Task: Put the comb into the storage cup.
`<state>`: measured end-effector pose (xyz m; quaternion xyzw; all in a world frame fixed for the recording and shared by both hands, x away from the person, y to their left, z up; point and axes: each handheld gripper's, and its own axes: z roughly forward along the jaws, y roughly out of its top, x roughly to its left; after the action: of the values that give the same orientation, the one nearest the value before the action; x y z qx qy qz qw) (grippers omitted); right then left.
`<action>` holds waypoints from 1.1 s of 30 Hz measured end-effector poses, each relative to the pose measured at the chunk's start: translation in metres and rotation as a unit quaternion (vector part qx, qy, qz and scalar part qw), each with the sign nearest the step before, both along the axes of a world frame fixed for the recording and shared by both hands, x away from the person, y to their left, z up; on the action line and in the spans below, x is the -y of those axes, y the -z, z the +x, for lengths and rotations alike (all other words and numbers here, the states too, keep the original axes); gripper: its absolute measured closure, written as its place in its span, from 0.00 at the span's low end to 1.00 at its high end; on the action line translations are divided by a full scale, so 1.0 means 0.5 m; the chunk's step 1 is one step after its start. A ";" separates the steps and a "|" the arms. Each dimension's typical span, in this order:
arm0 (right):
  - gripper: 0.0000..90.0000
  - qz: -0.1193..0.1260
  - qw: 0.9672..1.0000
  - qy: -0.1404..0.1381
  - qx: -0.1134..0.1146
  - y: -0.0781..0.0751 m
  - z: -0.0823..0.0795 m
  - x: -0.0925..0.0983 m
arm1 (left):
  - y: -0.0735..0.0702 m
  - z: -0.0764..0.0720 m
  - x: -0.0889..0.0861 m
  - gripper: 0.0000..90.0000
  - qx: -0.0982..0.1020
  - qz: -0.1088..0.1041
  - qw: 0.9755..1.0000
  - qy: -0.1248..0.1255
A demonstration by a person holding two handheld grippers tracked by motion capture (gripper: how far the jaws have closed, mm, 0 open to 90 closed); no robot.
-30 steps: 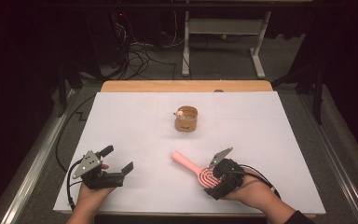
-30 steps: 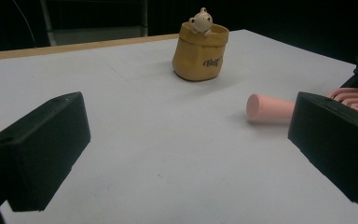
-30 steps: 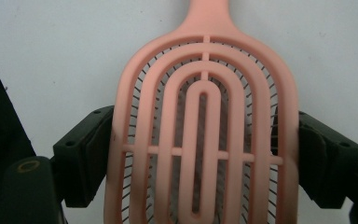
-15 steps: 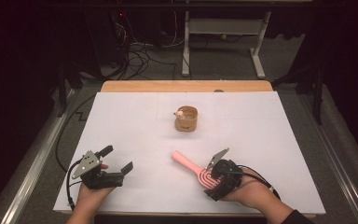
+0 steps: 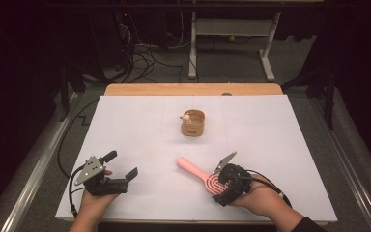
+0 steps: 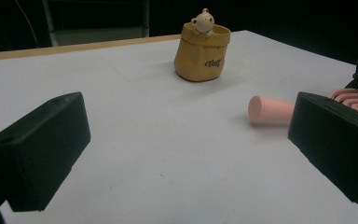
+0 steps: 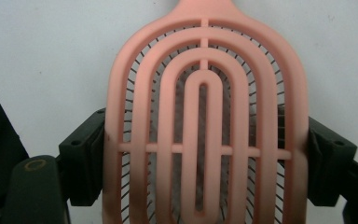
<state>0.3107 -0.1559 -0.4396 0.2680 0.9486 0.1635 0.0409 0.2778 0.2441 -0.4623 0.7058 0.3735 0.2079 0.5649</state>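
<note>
We see no change: right gripper still clamps the pink vented hairbrush, left gripper still spread, pouch-shaped cup unmoved.

Light: bright from above on the white paper-covered table
Surroundings: dark
Shadows: soft, short
Focus: near black jaws blurred

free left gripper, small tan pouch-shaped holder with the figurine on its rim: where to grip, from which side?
Probably across the body of the small tan pouch-shaped holder, coming in level from the person's side with the left gripper open. It stands upright and alone mid-table, and its rounded sides offer two opposing faces. Stay below the rim: the little cream figurine perches there and would foul a top-down pinch.
</note>
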 end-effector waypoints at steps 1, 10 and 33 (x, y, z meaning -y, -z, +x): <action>0.22 -0.001 1.000 -0.001 -0.001 0.000 0.000 0.000 | 0.000 0.000 0.000 0.00 0.000 -0.001 1.000 -0.001; 0.22 -0.015 1.000 -0.008 -0.002 -0.001 0.001 -0.004 | 0.000 0.000 0.000 0.00 0.000 -0.001 1.000 -0.001; 0.23 -0.007 1.000 -0.006 -0.005 -0.017 0.007 -0.002 | -0.003 -0.004 0.002 0.00 0.006 0.014 1.000 -0.007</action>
<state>0.3143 -0.1548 -0.4313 0.2629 0.9514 0.1557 0.0374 0.2757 0.2429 -0.4610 0.7097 0.3720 0.2220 0.5556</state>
